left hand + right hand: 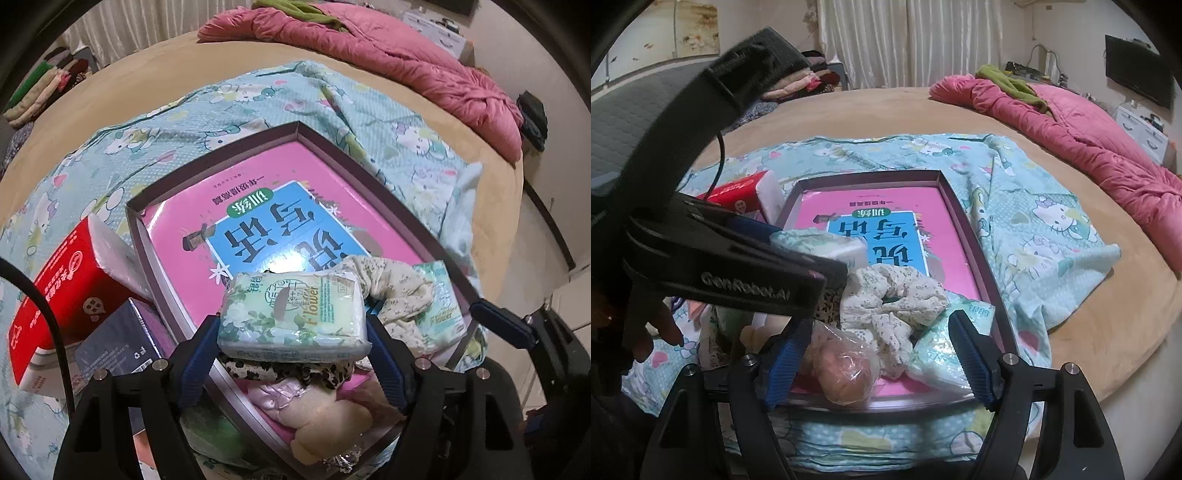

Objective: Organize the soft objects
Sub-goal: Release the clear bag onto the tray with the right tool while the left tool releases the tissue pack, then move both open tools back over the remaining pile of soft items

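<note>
1. My left gripper [293,334]: closed on a green floral tissue pack [293,317], one blue finger against each short end, the pack held crosswise above the near part of the tray.
2. My right gripper [877,352]: jaws spread wide, nothing between them; it hangs over the tray's near edge.
3. Tray [955,195]: shallow, dark-rimmed, lying on a Hello Kitty sheet [1045,218] spread over the tan bed [1108,306]. A pink book [332,170] with a blue title panel lies flat inside and covers most of the floor.
4. Soft items in the tray's near end: a crumpled cream floral cloth [897,295]; a second tissue pack [936,354] just beside my right gripper's right finger; a round item in clear plastic wrap [842,365] by the left finger; a leopard-print cloth [291,371] and a cream plush piece [328,417] under the held pack.
5. Outside the tray, left side: a red tissue box [62,291] touching the rim, and a dark blue box [114,343] just in front of it.
6. Far side of the bed: a bunched pink quilt [1082,136] with a green cloth [1012,83] on top, well apart from the tray.
</note>
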{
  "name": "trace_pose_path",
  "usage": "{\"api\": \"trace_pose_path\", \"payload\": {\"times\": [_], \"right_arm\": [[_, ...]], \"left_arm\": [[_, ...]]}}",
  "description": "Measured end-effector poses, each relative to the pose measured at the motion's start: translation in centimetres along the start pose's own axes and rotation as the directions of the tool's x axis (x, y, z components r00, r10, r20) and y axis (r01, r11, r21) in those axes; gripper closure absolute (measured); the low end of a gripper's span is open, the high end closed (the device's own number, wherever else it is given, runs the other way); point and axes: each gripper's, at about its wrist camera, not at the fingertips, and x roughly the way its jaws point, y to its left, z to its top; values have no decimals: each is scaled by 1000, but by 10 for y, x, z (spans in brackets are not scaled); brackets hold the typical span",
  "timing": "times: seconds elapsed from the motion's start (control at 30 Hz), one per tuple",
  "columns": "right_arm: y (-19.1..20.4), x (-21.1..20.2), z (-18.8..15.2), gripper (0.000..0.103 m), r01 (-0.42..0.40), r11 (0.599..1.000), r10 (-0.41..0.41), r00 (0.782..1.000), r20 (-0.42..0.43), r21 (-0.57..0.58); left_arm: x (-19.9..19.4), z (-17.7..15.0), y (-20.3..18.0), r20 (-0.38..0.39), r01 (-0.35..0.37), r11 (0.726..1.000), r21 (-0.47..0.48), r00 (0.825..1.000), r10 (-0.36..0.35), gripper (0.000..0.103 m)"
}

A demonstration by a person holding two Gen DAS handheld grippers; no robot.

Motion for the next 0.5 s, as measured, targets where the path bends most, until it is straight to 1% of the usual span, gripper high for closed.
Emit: {"api": "trace_pose_path", "payload": {"times": [0.13,0.2,0.33,0.5], "right_arm": [[-2,1,0,25,5,1000,-5,1000,-2,12],[-1,0,0,25,5,1000,-5,1000,2,7],[5,-2,1,25,12,1000,-11,1000,13,-15],[4,-6,2,24,16,1000,-16,999,30,1]], "left_arm": [[-9,0,1,22,16,1000,-9,1000,-16,25],[-13,-1,2,30,27,1000,-12,999,-27,20],[-21,-3,4,42,26,999,-25,999,-25,20],[-34,-9,11,54,18,998,-55,998,-15,19]]}}
